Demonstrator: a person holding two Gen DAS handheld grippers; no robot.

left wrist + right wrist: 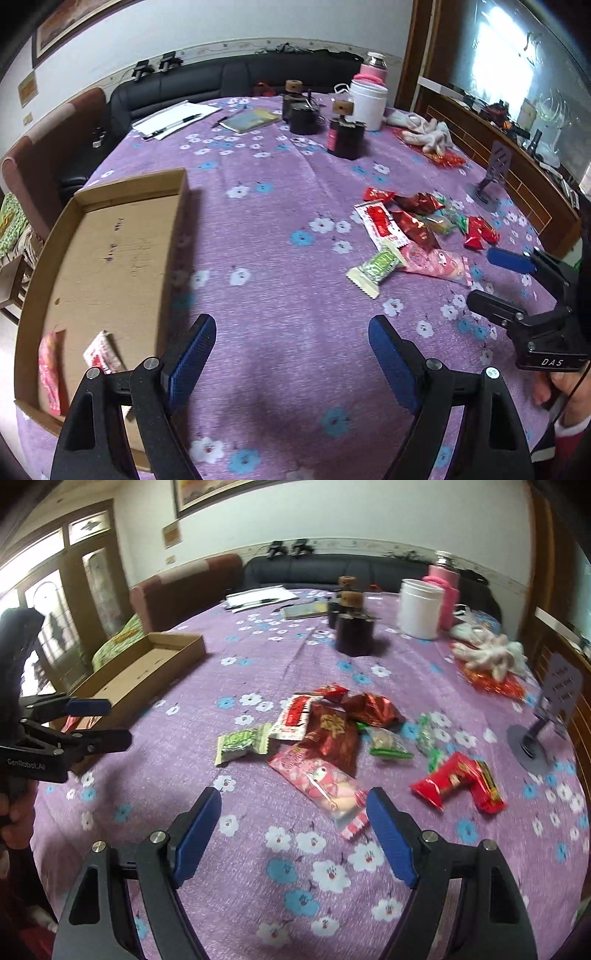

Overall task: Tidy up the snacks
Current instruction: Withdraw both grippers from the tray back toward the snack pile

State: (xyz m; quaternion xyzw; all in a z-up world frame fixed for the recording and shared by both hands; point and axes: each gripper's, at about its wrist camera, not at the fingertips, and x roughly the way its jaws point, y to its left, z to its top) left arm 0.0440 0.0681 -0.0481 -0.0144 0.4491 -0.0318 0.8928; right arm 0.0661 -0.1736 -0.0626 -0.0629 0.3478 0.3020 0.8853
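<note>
Both tools are spread apart and empty: the right tool [293,825] hovers just short of the pink snack packet [325,786], the left tool [291,350] over bare bench [266,229] beside the cardboard box [110,251]. Pinch the packet's near edge cleanly; the cloth between pile and box lies open.

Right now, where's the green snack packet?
The green snack packet lies on the purple tablecloth at the left edge of the snack pile, touching the red-and-white packet. In the left wrist view it sits right of centre.
</note>
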